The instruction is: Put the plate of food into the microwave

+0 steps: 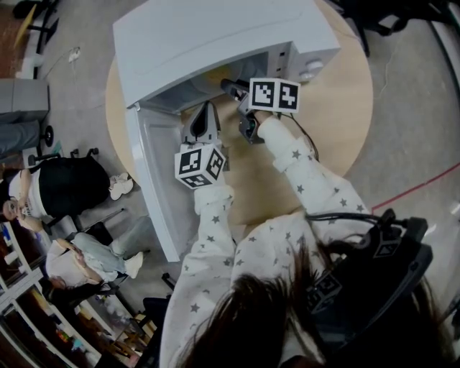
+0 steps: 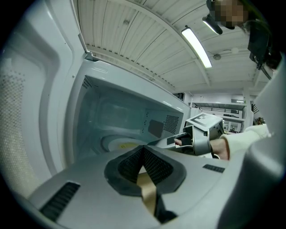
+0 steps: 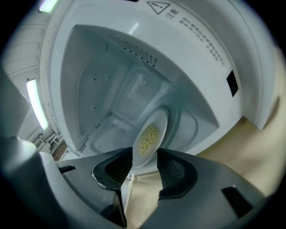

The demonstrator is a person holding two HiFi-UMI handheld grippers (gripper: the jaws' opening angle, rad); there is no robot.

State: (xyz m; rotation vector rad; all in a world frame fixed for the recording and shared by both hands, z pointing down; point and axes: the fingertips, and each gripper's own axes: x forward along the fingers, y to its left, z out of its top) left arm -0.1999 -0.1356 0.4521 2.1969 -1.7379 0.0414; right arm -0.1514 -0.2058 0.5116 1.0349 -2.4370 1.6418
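Observation:
The white microwave (image 1: 215, 36) stands on a round wooden table (image 1: 338, 108), its door (image 1: 154, 180) swung wide toward me on the left. Inside, on the glass turntable, lies a white plate (image 3: 149, 136) of yellow noodles, also in the left gripper view as the plate (image 2: 123, 144). My right gripper (image 3: 144, 154) reaches into the cavity mouth, open, with the plate's near rim between its black pads; the pads do not press on it. In the head view the right gripper (image 1: 228, 88) sits at the opening. My left gripper (image 2: 143, 151) is shut and empty, hovering over the door's inner face (image 1: 206, 109).
The table's bare wood lies to the right of the microwave. On the floor at the left are seated figures (image 1: 50, 190) and shelves with clutter (image 1: 43, 316). A chair base (image 1: 381, 21) stands at the top right. A red line (image 1: 417, 188) crosses the floor.

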